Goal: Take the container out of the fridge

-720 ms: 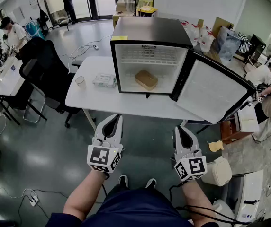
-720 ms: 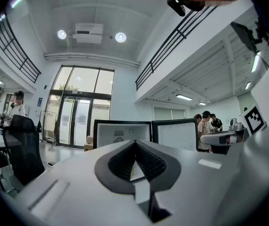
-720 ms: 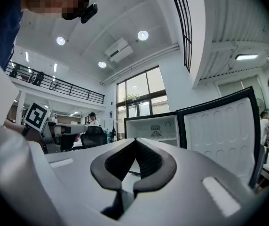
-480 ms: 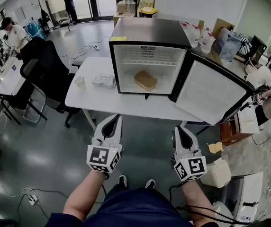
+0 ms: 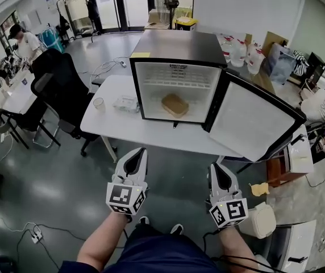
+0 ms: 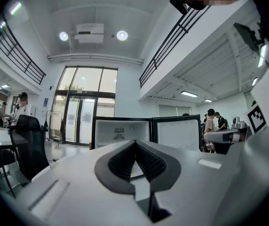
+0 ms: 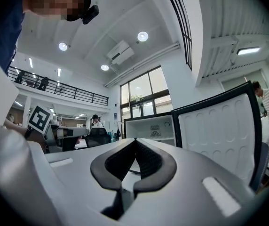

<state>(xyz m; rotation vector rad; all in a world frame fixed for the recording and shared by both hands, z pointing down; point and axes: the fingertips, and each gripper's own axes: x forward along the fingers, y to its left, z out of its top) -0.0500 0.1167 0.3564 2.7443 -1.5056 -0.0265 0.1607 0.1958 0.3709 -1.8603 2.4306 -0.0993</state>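
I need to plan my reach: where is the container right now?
In the head view, the tan container sits low and central inside the open fridge, which stands on the white table, left of the swung-open door.

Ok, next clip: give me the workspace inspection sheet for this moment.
Surface: white table, mostly bare.
Job's things: fridge on the table, door open; tan container inside, untouched.
Clutter: cup and flat packet left of the fridge.
Grippers: left tool and right tool shut, empty, short of the table.
Cables: power strip with cord on the floor, left.
Surroundings: black chair, person far left, water jugs.
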